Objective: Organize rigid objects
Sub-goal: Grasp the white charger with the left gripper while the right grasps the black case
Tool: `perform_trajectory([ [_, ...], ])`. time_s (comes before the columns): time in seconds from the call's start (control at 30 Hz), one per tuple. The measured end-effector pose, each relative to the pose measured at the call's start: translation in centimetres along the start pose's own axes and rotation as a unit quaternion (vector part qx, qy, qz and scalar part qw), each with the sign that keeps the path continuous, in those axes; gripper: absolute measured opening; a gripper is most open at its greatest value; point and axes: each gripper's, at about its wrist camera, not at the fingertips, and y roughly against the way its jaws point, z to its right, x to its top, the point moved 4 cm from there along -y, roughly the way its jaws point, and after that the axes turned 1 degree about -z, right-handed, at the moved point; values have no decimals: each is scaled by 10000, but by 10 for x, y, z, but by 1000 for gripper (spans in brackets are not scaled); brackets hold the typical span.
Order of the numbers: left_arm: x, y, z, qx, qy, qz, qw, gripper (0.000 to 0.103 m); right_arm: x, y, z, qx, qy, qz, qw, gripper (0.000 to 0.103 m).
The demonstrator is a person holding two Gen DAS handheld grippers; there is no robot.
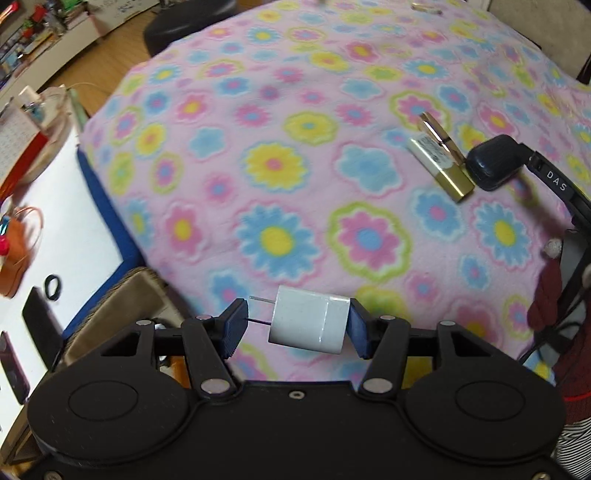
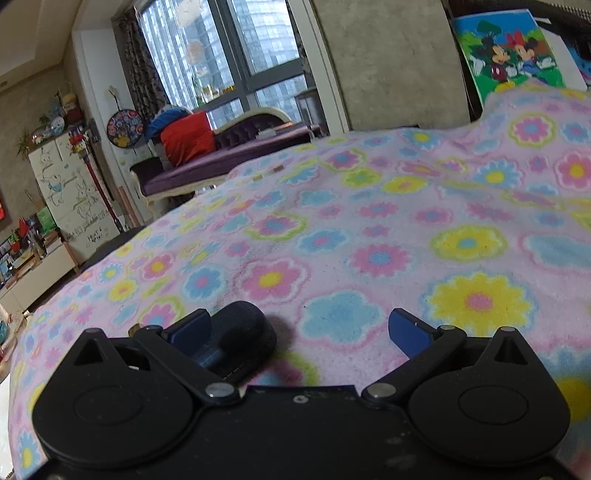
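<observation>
My left gripper [image 1: 297,325] is shut on a white plug adapter [image 1: 309,320]: its prongs point left against the left finger and its flat end rests on the right finger, above the floral blanket [image 1: 258,147]. A gold and white box-shaped object [image 1: 441,160] lies on the blanket to the far right. A dark navy case [image 1: 493,162] touches its right end. In the right wrist view my right gripper [image 2: 299,334] is open low over the blanket [image 2: 369,221], and the navy case [image 2: 240,341] lies against its left finger [image 2: 188,330].
A white side table [image 1: 55,221] with a phone, a hair tie and an orange bag stands to the left. A black stool [image 1: 177,22] is beyond the blanket's far edge. Small gold items [image 1: 424,8] lie far back. A red garment [image 1: 550,295] is at the right.
</observation>
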Motion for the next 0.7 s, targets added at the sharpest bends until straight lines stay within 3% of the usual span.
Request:
perform_trajectory([
  [0.23, -12, -7, -27, -9, 424, 76, 9991, 54, 4, -8, -13, -356, 221, -325, 9986, 103],
  [0.4, -25, -16, -37, -70, 584, 2, 9983, 54, 15, -8, -34, -1083, -31, -782, 9910, 103],
  [0.57, -34, -19, -42, -241, 685, -126, 9973, 54, 13, -22, -75, -943, -283, -1308, 9865, 103],
  [0.67, -35, -17, -44, -363, 726, -90, 9967, 54, 2, -47, -95, -1281, -67, -1768, 9758, 103],
  [0.7, -35, -16, -45, -347, 733, -69, 9967, 54, 2, -49, -101, -1401, 104, -1635, 9765, 102],
])
